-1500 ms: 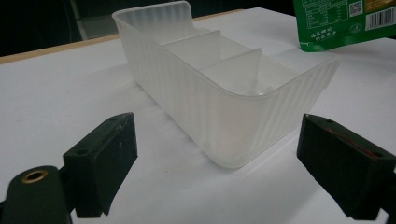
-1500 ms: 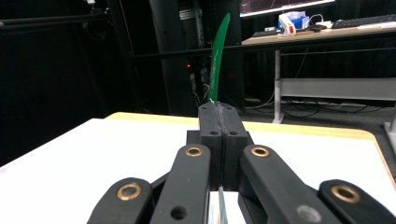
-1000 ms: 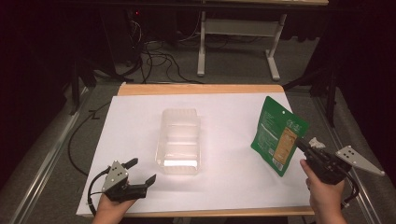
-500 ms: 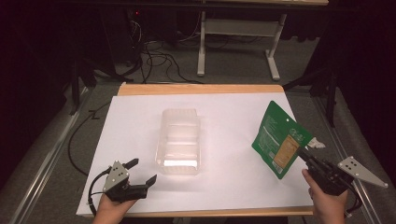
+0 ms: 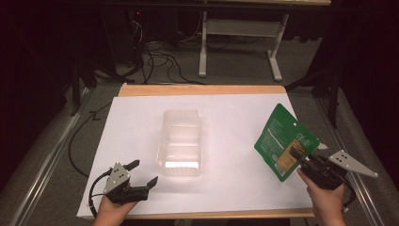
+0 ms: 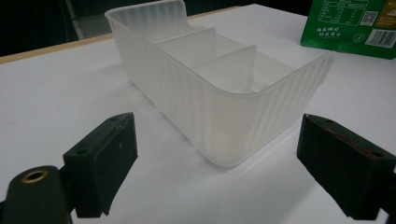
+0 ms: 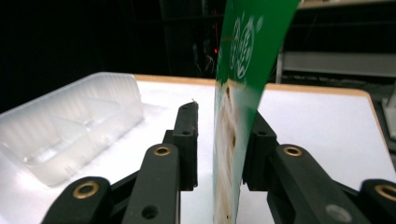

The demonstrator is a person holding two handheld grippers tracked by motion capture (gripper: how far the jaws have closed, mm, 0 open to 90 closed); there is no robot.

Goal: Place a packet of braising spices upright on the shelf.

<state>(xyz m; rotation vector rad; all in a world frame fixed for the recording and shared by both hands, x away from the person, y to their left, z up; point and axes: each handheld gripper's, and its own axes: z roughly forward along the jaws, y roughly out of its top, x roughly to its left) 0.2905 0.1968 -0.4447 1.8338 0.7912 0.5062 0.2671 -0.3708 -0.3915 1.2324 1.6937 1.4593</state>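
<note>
A green snack pouch (image 5: 284, 139) stands tilted on edge at the right of the white table. Its lower corner sits between the jaws of my right gripper (image 5: 301, 156). In the right gripper view the pouch (image 7: 252, 37) rises between the two black jaws of the right gripper (image 7: 222, 116). Those jaws have just been opening, and a gap shows on the left side of the pouch. A clear plastic divided container (image 5: 181, 141) lies mid-table. My left gripper (image 5: 141, 175) rests open near the front left corner, facing the container (image 6: 224, 79), with nothing between the jaws of the left gripper (image 6: 215, 163).
A white sheet (image 5: 235, 113) covers the table, with a wooden edge (image 5: 202, 89) at the back. Beyond it are floor cables (image 5: 155, 56) and a white desk frame (image 5: 240, 33). The pouch (image 6: 350, 23) shows past the container in the left gripper view.
My right hand and the green pouch have shifted slightly right and toward the near edge. The left gripper and the container have not moved.
</note>
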